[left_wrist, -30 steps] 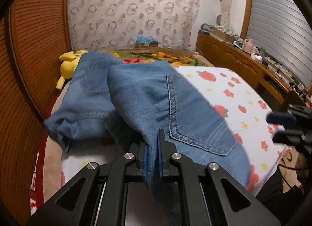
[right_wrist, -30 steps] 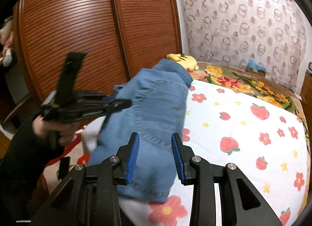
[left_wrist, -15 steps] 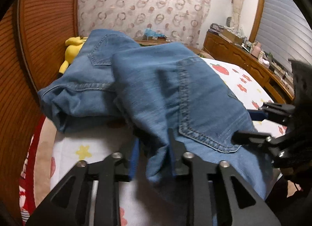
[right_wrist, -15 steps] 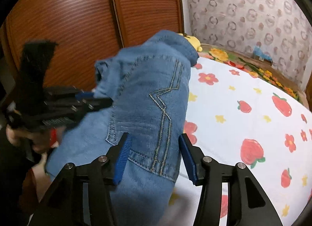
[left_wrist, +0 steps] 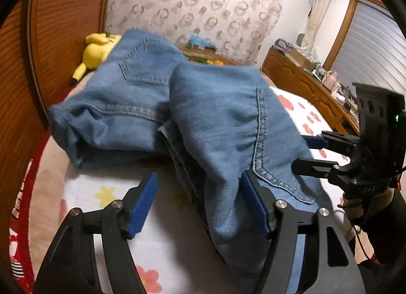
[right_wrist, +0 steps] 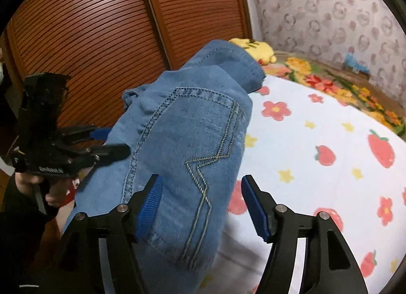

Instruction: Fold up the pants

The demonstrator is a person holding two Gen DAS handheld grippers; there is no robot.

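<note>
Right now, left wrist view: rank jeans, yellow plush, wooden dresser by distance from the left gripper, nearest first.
1. jeans: between the open fingers of the left gripper, bunched on the bed; the jaws have just been opening.
2. yellow plush: upper left, behind the jeans by the wooden panel.
3. wooden dresser: far right, along the wall under the blinds.

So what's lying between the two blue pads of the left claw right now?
In the left wrist view, a fold of the jeans lies between the open left claw's pads, over the flowered sheet.
</note>
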